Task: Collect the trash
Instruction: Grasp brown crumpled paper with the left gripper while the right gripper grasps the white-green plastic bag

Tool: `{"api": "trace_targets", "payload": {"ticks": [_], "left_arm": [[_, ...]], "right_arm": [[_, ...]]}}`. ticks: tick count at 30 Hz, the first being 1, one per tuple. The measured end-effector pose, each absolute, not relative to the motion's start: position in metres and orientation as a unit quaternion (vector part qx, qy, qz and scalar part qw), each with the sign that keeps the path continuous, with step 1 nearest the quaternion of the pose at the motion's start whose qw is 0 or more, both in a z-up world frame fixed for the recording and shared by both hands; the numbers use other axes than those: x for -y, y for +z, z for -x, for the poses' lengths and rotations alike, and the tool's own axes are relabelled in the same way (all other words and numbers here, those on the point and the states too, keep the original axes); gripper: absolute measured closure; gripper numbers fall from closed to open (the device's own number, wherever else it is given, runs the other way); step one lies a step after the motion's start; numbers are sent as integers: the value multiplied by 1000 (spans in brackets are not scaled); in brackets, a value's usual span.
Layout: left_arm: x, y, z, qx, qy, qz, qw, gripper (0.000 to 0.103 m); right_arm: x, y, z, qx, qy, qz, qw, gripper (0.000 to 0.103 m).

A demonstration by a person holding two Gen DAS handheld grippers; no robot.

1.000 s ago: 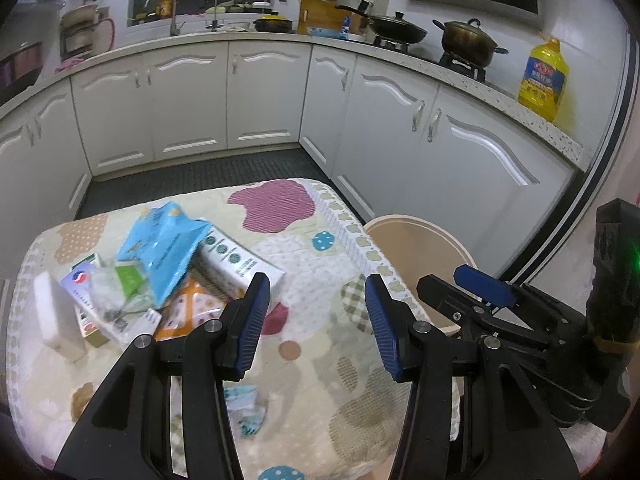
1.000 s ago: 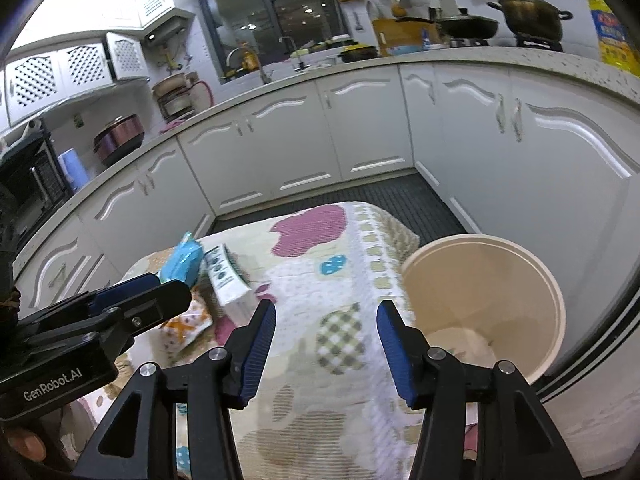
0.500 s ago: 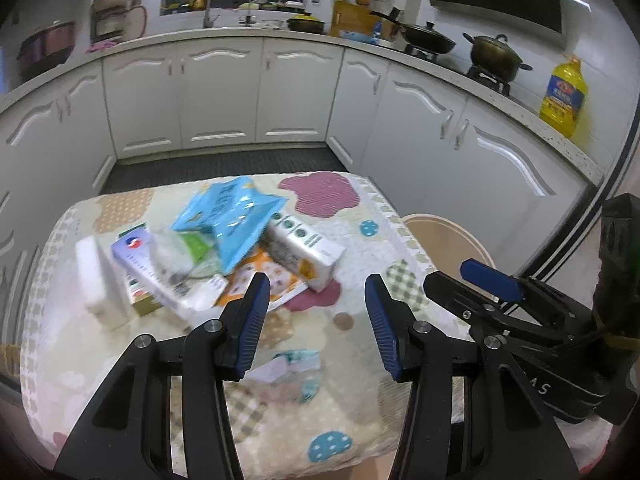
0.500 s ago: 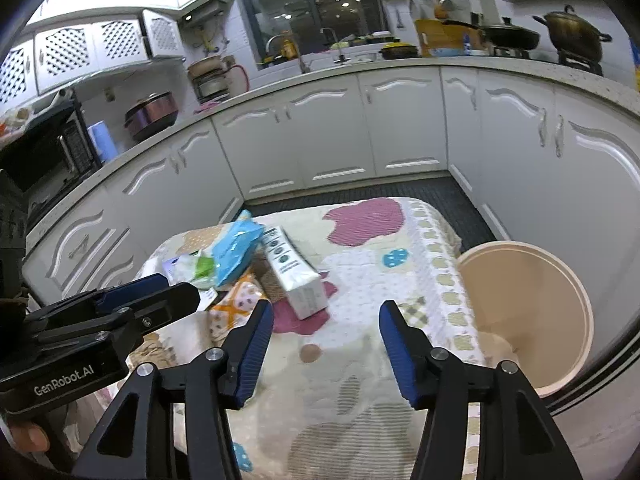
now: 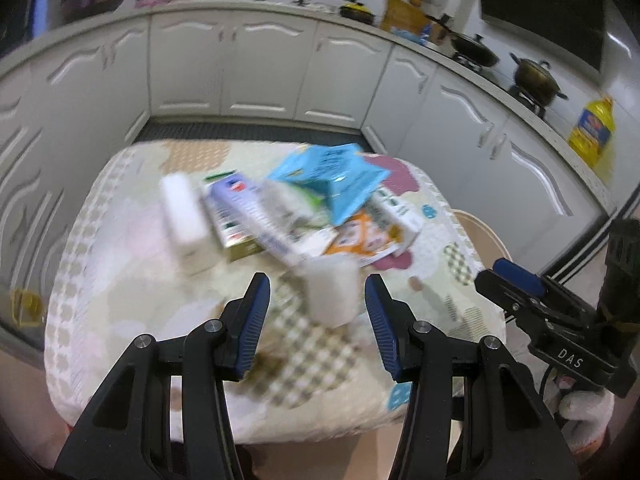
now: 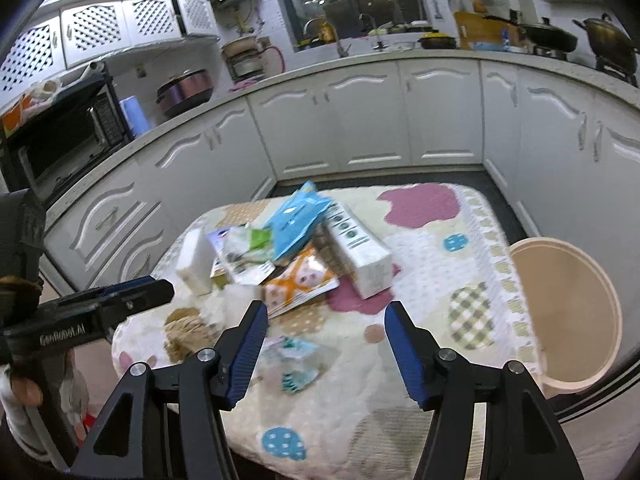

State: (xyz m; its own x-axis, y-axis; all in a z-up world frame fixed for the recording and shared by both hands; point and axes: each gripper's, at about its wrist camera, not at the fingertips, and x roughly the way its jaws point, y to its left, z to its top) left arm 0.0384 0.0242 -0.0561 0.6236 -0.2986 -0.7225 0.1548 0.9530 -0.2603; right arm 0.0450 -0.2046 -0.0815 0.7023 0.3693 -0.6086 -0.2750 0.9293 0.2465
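We held both the left gripper (image 5: 318, 316) and right gripper (image 6: 326, 350) apart, empty. Trash pile (image 6: 296, 244) lay uncollected on table (image 6: 440, 280); bin (image 6: 568, 312) seemed nearly empty.

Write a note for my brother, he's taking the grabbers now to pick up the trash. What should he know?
Left gripper: open, holding nothing, aimed at a white crumpled piece.
Right gripper: open, holding nothing, above a small torn wrapper.
Trash pile on the table: blue bag, white carton, orange packet.
Bin stands right of the table.
Nothing picked up yet; everything remains.
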Motion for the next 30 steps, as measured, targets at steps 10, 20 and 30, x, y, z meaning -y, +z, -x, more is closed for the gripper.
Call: {"api": "trace_targets", "payload": {"ticks": [10,20,30], "left_arm": [[-72,-87,-30,-452,-113,134,875,48],[-61,-124,-49,-477,-109,124,863,48],[-56,-129,-54,-470,-122,120,866,78]], "right_arm": [[160,-116,-51,-387,220,-15,895,39],[142,-152,-70,-426,225,1,876,44],[155,-148,-68,-413,234,-22,880,89]]}}
